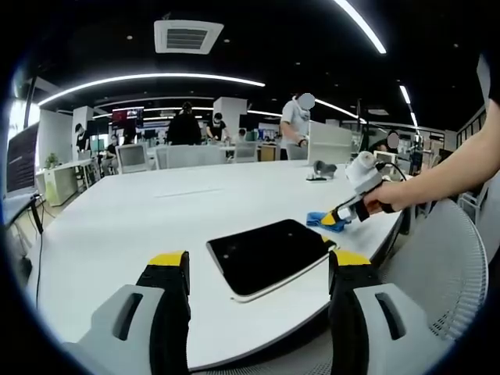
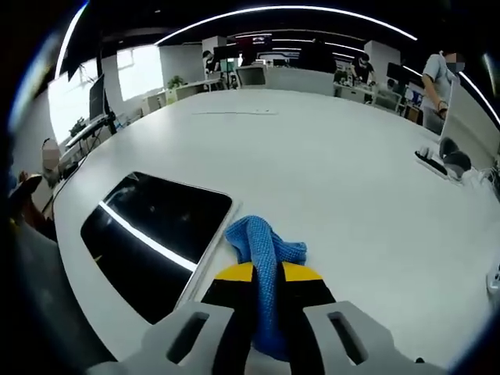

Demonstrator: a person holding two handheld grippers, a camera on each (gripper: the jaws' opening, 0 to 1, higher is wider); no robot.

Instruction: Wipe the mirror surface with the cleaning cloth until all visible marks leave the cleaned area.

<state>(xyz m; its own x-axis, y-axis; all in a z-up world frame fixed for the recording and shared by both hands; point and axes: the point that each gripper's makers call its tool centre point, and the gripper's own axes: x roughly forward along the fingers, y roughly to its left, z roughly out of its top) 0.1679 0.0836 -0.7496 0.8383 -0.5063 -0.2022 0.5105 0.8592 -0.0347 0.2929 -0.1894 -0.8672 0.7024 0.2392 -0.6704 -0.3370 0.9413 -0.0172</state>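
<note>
1. Right tongs (image 2: pixel 266 273) are clamped on the blue cleaning cloth (image 2: pixel 262 250), just beside the mirror (image 2: pixel 152 234), which lies flat near the white desk (image 2: pixel 328 164) edge. Wiping hasn't begun, I'd say.
2. Left tongs (image 1: pixel 258 266) hover apart, holding nothing.
3. Next: slide the cloth onto the glass.
4. In the left gripper view the mirror's (image 1: pixel 269 254) long axis runs diagonally, far end toward the right tongs (image 1: pixel 341 216).

Grey grippers (image 1: pixel 254 273), black jaws with yellow tips; seemingly bare forearm (image 1: pixel 453 168).
</note>
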